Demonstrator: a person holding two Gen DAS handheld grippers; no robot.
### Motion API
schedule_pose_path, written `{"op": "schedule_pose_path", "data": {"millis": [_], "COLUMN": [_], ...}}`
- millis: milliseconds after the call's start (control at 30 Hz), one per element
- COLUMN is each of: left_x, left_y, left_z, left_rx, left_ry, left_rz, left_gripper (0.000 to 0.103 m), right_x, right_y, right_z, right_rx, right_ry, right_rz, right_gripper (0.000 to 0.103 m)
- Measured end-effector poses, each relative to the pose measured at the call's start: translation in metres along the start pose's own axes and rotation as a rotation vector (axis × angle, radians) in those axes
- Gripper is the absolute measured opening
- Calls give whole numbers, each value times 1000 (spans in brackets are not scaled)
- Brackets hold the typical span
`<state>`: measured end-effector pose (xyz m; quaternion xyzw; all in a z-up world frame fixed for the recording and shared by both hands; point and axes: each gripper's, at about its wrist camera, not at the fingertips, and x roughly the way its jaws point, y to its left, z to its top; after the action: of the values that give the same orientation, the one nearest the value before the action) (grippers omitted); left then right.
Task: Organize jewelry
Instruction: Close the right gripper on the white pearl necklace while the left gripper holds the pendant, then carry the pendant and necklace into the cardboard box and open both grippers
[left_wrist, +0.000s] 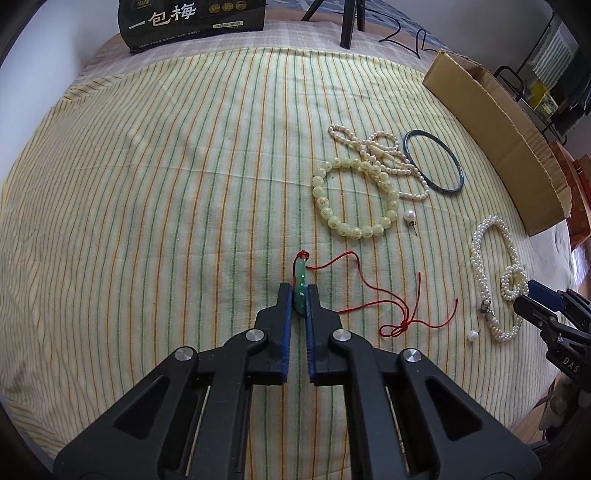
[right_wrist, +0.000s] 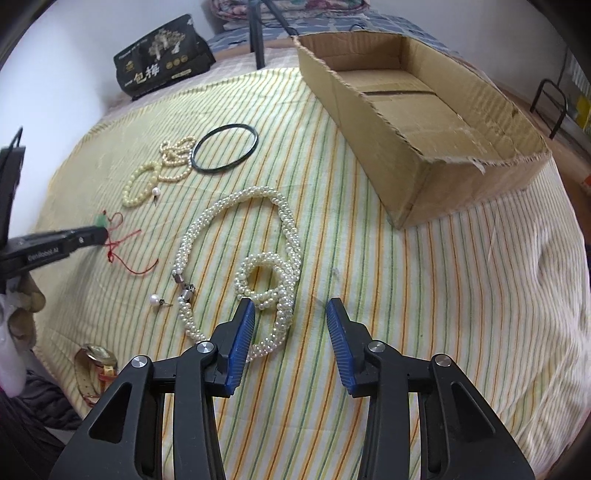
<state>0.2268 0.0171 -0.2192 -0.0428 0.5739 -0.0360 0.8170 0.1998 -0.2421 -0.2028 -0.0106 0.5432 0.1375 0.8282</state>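
Note:
My left gripper (left_wrist: 298, 291) is shut on a green jade pendant (left_wrist: 300, 280) whose red cord (left_wrist: 391, 314) trails right over the striped cloth. It also shows in the right wrist view (right_wrist: 99, 230). My right gripper (right_wrist: 291, 306) is open and empty, its left finger beside a thick white pearl rope necklace (right_wrist: 284, 218) and a small pearl bracelet (right_wrist: 264, 280). Farther off lie a yellow bead bracelet (left_wrist: 354, 199), a thin pearl strand (left_wrist: 388, 155), a dark bangle (left_wrist: 432, 160) and two pearl earrings (left_wrist: 410, 218) (right_wrist: 157, 300).
An open cardboard box (right_wrist: 417, 110) stands at the back right of the table. A black snack bag (right_wrist: 162, 70) and tripod legs (right_wrist: 258, 33) stand at the far edge. A gold watch (right_wrist: 98, 363) lies at the near left edge of the striped cloth (right_wrist: 443, 295).

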Motion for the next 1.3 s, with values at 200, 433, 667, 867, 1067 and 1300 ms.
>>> {"op": "schedule_pose_path", "data": {"millis": [200, 433, 667, 867, 1067, 1300], "left_x": [-4, -24, -60, -85, -107, -128], "left_y": [2, 10, 11, 2, -10, -27], "left_z": [1, 3, 7, 18, 26, 41], "left_rx": [-4, -26, -24, -15, -5, 1], "left_ry": [-11, -59, -151, -225, -280, -334], "left_rz": [-3, -17, -46, -70, -104, -145], "left_gripper": [4, 4, 4, 4, 4, 4], "right_x": [8, -7, -46, -81, -109, -137], "right_y": [18, 15, 25, 30, 29, 17], "right_z": [-2, 1, 15, 32, 49, 70], "right_rx": [-139, -133, -124, -115, -100, -54], "right_ry": [-2, -32, -151, -263, -351, -445], "right_rz": [-85, -55, -20, -1, 9, 10], "right_gripper": [29, 7, 7, 7, 7, 7]}}
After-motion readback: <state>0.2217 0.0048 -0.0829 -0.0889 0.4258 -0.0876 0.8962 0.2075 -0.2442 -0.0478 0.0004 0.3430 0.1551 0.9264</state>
